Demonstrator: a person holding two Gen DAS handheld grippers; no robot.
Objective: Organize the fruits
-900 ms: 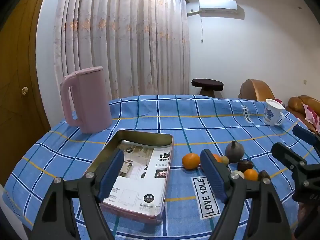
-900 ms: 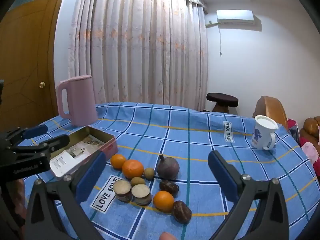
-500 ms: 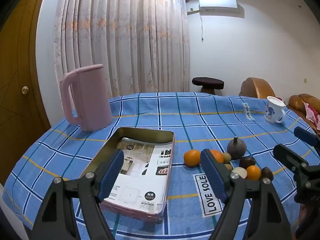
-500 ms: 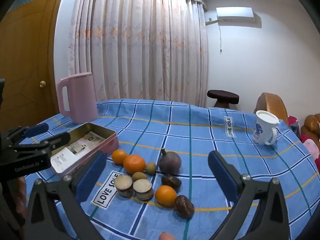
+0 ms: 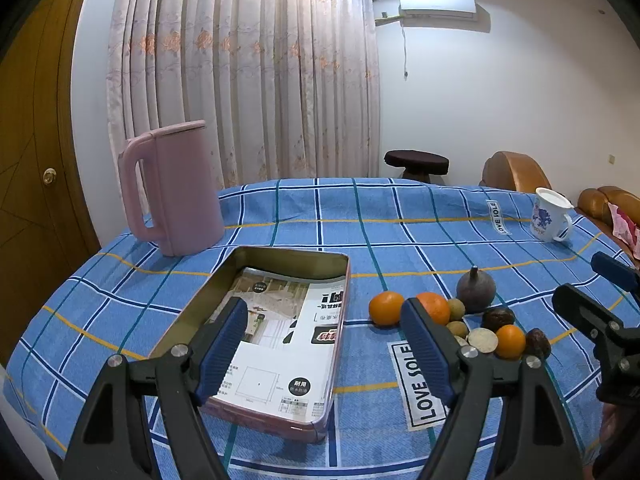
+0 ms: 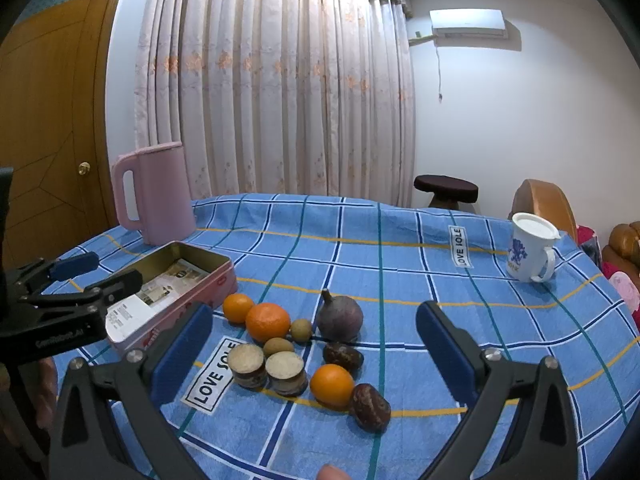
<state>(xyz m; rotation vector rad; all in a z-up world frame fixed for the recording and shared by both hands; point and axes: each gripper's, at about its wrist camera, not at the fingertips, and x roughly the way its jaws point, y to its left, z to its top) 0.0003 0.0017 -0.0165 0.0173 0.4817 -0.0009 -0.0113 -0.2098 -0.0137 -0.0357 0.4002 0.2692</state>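
- A round table covered in a blue checked cloth (image 6: 400, 248) fills both wrist views; a person holds one black two-finger gripper with blue pads in each hand above its near edge.
- The left gripper (image 5: 324, 344) has its jaws spread wide and holds nothing; it hangs above the near end of an open rectangular pink metal tin (image 5: 340, 344).
- The tin holds only a printed paper sheet (image 5: 276, 336) lying flat on its bottom. No fruit is inside it.
- The right gripper (image 6: 314, 340) is likewise wide open and empty, hovering over the fruit without touching any.
- All the fruit lies loose in a cluster on the cloth, just to the right of the tin: three oranges, the largest orange (image 6: 267, 322) near the middle; a dark purple fig-shaped fruit with a stem (image 6: 340, 318); two small greenish-brown round fruits (image 6: 301, 329); two wrinkled dark brown fruits (image 6: 370, 406); and two short cut brown pieces with pale tops (image 6: 285, 372).
- A tall pink plastic jug (image 6: 154, 192) stands behind the tin, and a white mug with a blue pattern (image 6: 530, 252) stands far to the right.
- Judged from this layout, the sorting has not begun: if the tin is the intended container, every fruit remains to be moved, and the first grasp is not yet made.
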